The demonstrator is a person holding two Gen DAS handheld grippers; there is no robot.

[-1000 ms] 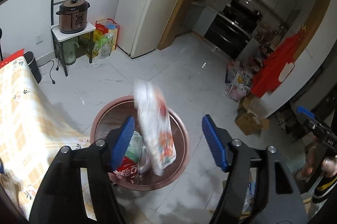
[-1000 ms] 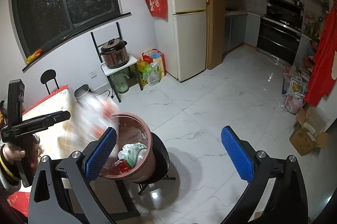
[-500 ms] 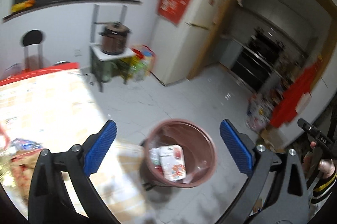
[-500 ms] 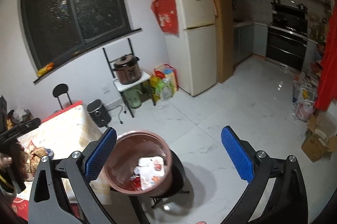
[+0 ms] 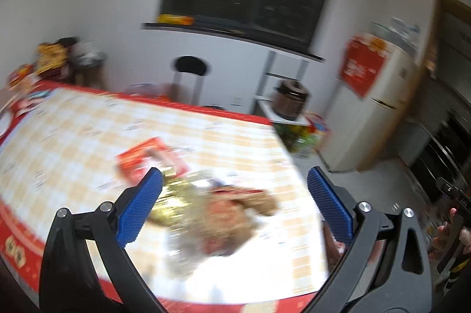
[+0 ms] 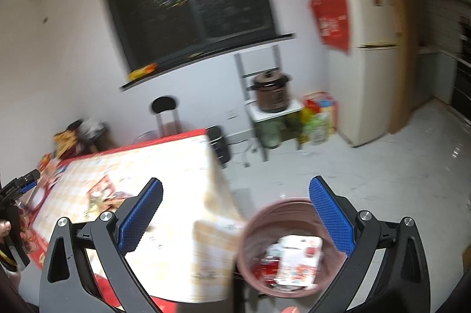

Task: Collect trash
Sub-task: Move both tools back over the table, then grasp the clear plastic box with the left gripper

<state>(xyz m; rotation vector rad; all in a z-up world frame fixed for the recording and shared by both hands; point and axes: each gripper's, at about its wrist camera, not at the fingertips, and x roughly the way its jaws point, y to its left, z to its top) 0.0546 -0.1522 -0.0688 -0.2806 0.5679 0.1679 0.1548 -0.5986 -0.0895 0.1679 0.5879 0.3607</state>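
The brown bin (image 6: 279, 248) stands just beside the table (image 6: 164, 165) corner and holds a white packet (image 6: 297, 260) and red scraps. On the table, blurred wrappers (image 5: 206, 210) lie under the wide-open left gripper (image 5: 235, 207). The right gripper (image 6: 235, 213), also spread and empty, hangs over the bin.

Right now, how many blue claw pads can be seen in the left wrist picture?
2. One blue pad is at lower left over the trash pile; the other is at lower right, near the table edge.
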